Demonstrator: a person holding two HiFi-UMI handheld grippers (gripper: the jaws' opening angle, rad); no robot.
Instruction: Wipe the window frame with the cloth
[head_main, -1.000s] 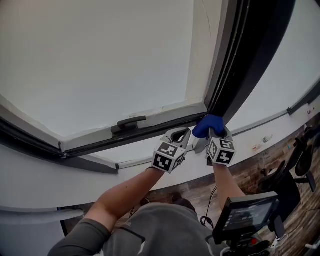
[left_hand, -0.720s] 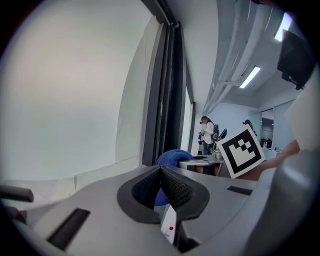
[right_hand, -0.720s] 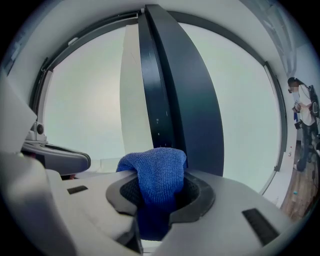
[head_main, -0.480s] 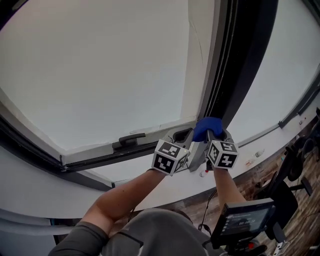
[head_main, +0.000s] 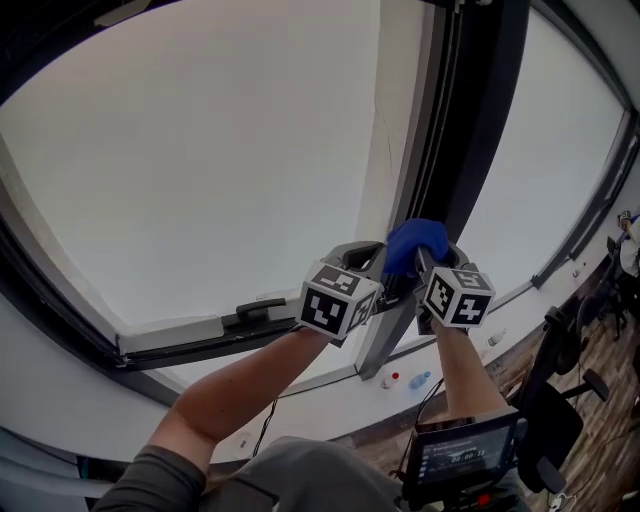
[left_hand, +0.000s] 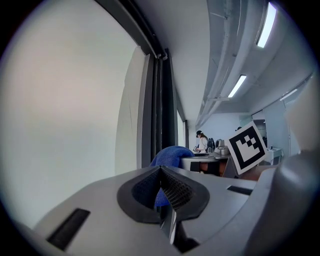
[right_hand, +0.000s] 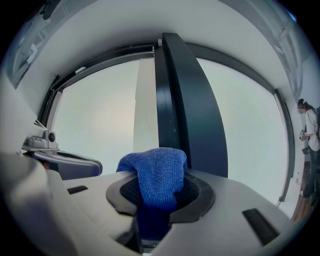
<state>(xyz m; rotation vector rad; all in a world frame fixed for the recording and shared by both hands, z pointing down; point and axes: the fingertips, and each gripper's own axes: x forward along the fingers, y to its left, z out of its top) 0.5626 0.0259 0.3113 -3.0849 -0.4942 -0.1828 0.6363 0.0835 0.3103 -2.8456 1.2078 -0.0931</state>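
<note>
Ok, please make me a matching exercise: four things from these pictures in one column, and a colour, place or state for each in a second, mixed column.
Column one:
1. cloth
2. left gripper
3. right gripper
4. window handle

Column two:
A. shut, holding nothing
B. black, on the lower frame rail
C. blue
D. shut on the cloth

Pairs: 1-C, 2-A, 3-D, 4-B.

Person in a grey short-sleeved shirt (head_main: 300, 478); pale grey left gripper (left_hand: 161, 171) and right gripper (right_hand: 159, 200) have black ribbed pads (left_hand: 175, 190), each bearing a white cube (head_main: 337, 298) with black square markers.
</note>
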